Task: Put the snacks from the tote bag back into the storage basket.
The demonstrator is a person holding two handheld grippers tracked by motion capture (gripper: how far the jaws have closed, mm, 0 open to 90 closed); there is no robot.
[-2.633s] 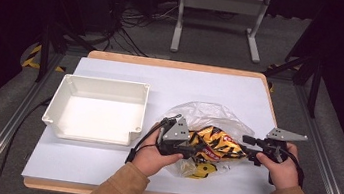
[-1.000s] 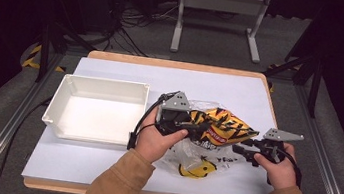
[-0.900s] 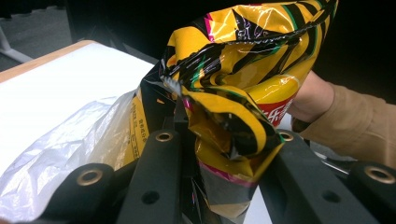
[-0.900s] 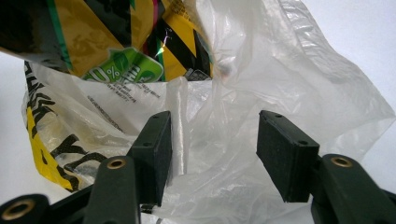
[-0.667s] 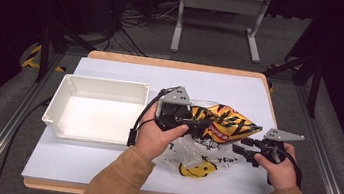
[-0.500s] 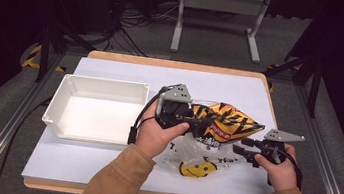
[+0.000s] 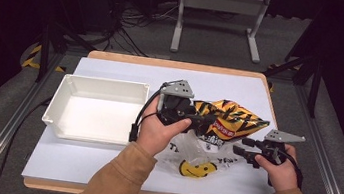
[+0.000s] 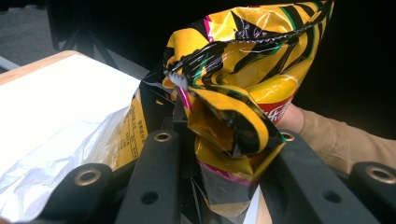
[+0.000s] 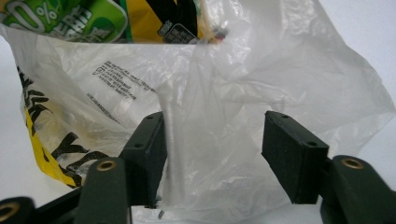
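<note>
- Chip bag (image 7: pixel 230 119): lifted off the table (image 7: pixel 100 166), long axis 9–3 o'clock, above the clear plastic bag (image 7: pixel 193 152).
- Left gripper (image 7: pixel 198 116): clamped on its 9 o'clock end.
- Right gripper (image 7: pixel 239 150): jaws apart, around plastic bag film, at bag's 5 o'clock.
- White tray (image 7: pixel 58 104): at 9 o'clock; left hand nearer.

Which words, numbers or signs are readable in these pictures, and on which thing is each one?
"0%": white, cut off at the edge, on the green patch of the chip bag.
Smiley face sign: yellow, on the plastic bag.
Small black print on the plastic bag: too small to read.
White lettering on the chip bag's red patch: blurred.
</note>
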